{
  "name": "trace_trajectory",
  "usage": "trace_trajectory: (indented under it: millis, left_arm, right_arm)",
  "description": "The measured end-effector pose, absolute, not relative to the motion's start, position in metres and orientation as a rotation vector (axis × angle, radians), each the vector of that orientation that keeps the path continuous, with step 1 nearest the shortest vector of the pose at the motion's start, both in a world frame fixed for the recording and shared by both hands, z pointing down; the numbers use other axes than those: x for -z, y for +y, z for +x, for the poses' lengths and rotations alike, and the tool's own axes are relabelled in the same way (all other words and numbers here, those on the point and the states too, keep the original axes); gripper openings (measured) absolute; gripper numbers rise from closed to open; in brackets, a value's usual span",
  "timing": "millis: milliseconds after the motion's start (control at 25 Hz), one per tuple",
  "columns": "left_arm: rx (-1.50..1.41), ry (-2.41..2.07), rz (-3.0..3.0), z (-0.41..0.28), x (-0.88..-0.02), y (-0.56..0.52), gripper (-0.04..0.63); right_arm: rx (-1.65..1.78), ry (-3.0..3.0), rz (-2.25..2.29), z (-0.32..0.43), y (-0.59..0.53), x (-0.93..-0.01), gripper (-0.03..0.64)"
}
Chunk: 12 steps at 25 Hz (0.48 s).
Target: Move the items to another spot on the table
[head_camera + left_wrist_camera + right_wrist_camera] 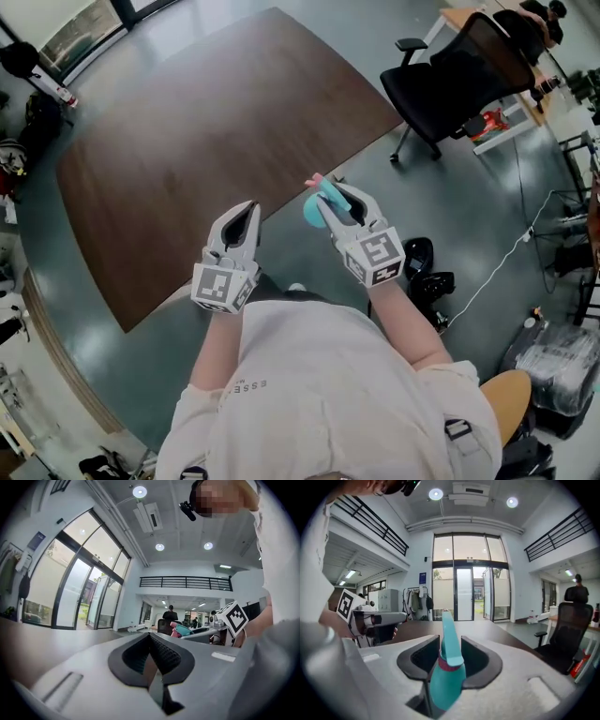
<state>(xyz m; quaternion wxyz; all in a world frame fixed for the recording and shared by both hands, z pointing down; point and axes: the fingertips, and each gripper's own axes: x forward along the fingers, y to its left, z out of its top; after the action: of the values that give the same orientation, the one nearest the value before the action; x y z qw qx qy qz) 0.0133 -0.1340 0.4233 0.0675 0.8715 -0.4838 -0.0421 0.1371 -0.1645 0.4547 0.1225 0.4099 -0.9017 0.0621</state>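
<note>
Right gripper [334,193], centre of head view: jaws partly closed, clamping teal spray bottle [446,677]. Left gripper [247,212] beside it: jaws together, empty. Brown table [187,141] below

The dark wooden table [206,141] spreads wide ahead of both grippers, so there is open passage over its top. The left gripper [247,212] and right gripper [337,195] hang side by side. A teal bottle [314,210] narrows the gap between them. A black office chair [459,75] stands off the table's right edge, well apart.
</note>
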Motion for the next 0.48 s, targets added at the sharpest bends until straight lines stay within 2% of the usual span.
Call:
trace_trajectory:
  millis: [480]
  left_arm:
    - [0.057,-1.089,2.731,0.149,-0.443,-0.195,0.009]
  right_arm:
    - [-0.319,-2.457,1.542,0.283,-0.177,-0.484,0.132]
